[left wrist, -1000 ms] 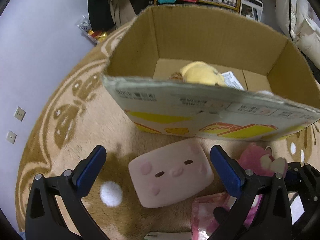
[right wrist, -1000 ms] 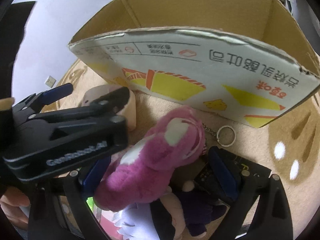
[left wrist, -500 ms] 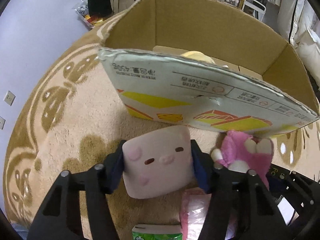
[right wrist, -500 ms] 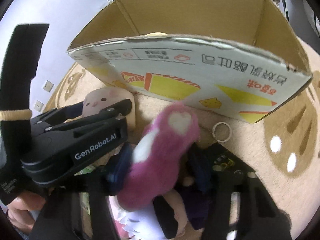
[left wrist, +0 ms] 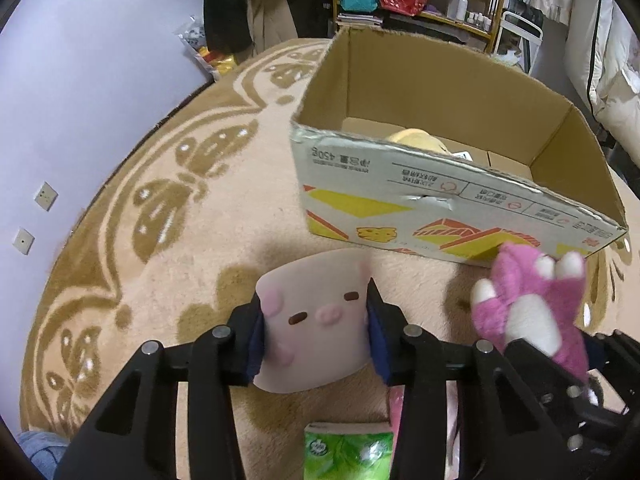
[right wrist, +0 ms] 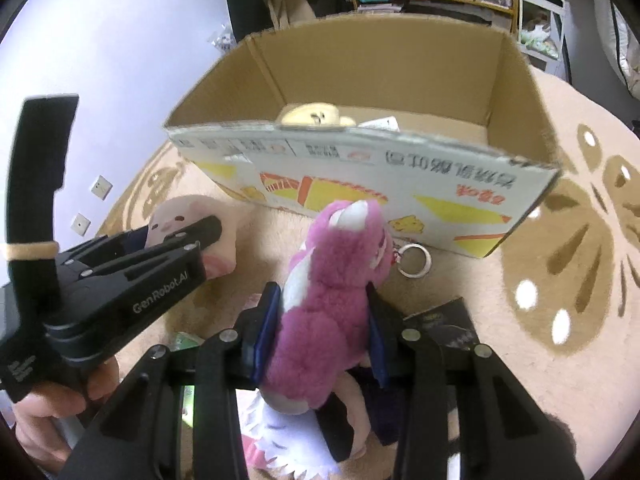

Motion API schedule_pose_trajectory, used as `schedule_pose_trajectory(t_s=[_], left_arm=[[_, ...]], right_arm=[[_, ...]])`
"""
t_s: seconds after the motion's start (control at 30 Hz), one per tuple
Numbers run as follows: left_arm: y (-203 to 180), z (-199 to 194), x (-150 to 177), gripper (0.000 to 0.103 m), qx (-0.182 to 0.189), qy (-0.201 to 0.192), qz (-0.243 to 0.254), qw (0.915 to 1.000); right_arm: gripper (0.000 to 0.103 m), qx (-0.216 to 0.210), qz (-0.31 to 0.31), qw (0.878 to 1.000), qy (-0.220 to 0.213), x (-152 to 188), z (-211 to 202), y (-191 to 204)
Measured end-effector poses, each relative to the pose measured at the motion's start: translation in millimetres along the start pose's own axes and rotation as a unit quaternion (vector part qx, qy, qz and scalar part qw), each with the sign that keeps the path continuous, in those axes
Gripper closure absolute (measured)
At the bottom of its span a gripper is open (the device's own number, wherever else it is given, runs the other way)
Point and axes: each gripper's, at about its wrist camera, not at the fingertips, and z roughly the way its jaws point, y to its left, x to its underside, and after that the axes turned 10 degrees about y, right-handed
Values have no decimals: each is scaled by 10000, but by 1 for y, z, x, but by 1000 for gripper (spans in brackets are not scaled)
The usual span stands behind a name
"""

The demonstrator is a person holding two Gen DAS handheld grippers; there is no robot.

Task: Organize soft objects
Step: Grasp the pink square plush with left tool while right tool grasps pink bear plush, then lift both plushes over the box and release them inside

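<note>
The pale pig cushion [left wrist: 316, 320] is clamped between the left tongs [left wrist: 314, 330] at lower centre, above the rug [left wrist: 160, 208]. The magenta plush [right wrist: 332, 300] is pinched by the right tongs [right wrist: 320, 330]. The cardboard box [left wrist: 448, 208], upper right, is seen holding a yellow plush [left wrist: 416, 140]

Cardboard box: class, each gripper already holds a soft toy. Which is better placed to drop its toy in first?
Probably the right gripper: its magenta plush bear sits facing the cardboard box wall. The left gripper, holding the pink pig cushion, is farther back.
</note>
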Motion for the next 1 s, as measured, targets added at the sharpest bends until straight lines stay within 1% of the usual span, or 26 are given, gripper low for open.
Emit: schedule_pose_trajectory(t_s=[0.1,0.27,0.43,0.67,0.8,0.93,1.0], left_arm=[[1,-11,4,64,-78,-84,9,9999],[-2,-31,8,69,-200,-279,105,9994],[0,-51,12,70,-228,-568,130,9980],[3,-87,11,72,-319,-1182,113,9924],[1,-100,8,72,-340,-1405,154,9894],[-3,-108,1,72,-374,-1599,201,9862],[-5,-112,-2,71,-374,-1696,226,9845]], right_arm=[[61,-54,73,9999,-142,-1,-19,-6],[61,-79,155,9993,-338,6,-46,-14],[61,-188,203,9982,-532,13,-66,-15],[61,-242,178,9956,-886,21,-82,-4],[61,-266,220,9939,-1051,20,-94,-5],[61,-393,285,9909,-1259,13,-104,-12],[61,-329,266,9896,-1374,8,-108,-13]])
